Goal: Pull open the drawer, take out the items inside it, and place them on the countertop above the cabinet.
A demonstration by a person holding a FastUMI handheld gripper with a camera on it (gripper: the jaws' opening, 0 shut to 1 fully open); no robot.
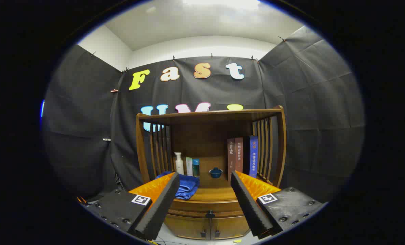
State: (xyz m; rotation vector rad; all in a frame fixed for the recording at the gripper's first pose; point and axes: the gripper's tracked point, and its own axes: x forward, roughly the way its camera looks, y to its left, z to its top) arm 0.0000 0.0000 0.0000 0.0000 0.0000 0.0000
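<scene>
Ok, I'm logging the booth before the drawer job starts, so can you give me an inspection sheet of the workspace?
Surface: wooden countertop under the shelf, partly occupied.
Job's things: drawer shut, its dark knob between the fingers; contents hidden.
Clutter: blue cloth, three bottles, small blue lidded cup, three upright books.
Grippers: gripper open, holding nothing, short of the cabinet.
Cables: thin wires on the floor by the cabinet base.
Surroundings: black cloth walls, white ceiling.
</scene>
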